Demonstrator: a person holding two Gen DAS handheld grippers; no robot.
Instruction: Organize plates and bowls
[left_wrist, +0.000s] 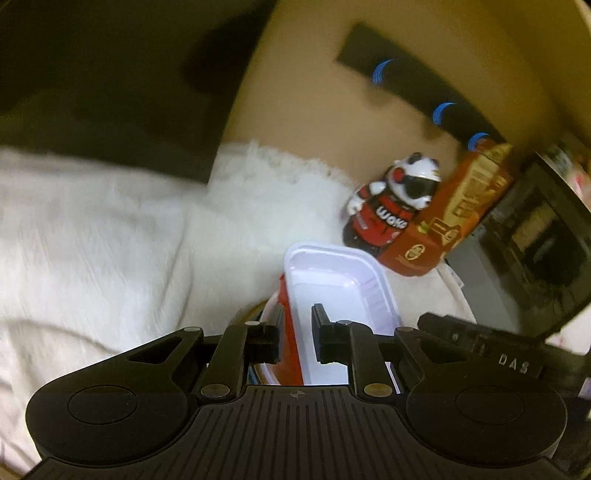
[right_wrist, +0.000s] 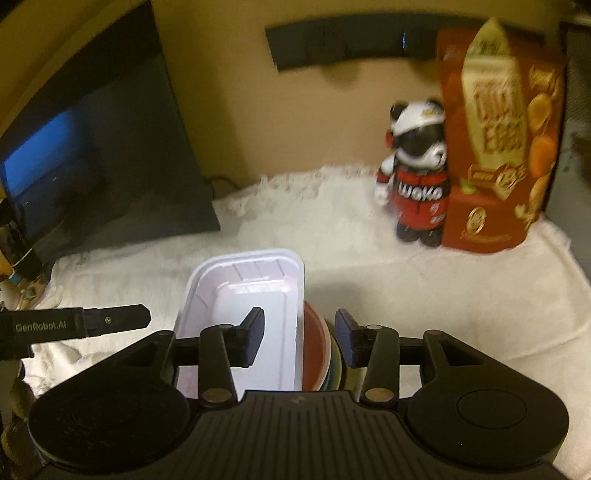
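Observation:
A white rectangular plastic tray (left_wrist: 332, 280) (right_wrist: 243, 295) lies on a red bowl (left_wrist: 290, 332) (right_wrist: 314, 347), which tops a stack of coloured plates (right_wrist: 334, 362) on a white fluffy cloth (right_wrist: 332, 229). My left gripper (left_wrist: 295, 328) is shut on the stack's near-left edge, its pads pinching the red rim and the tray's wall. My right gripper (right_wrist: 300, 328) is open. One of its fingers is inside the tray, apart from the wall, and the other is outside the plate rims. A black part of the left gripper (right_wrist: 110, 321) shows left of the tray.
A panda figure in a red jacket (right_wrist: 417, 177) (left_wrist: 388, 206) stands by a red snack box (right_wrist: 498, 147) (left_wrist: 454, 214) at the back. A dark screen (right_wrist: 92, 155) leans at the left, another dark screen (left_wrist: 535, 240) beyond the box. A black power strip (right_wrist: 332, 44) hangs on the beige wall.

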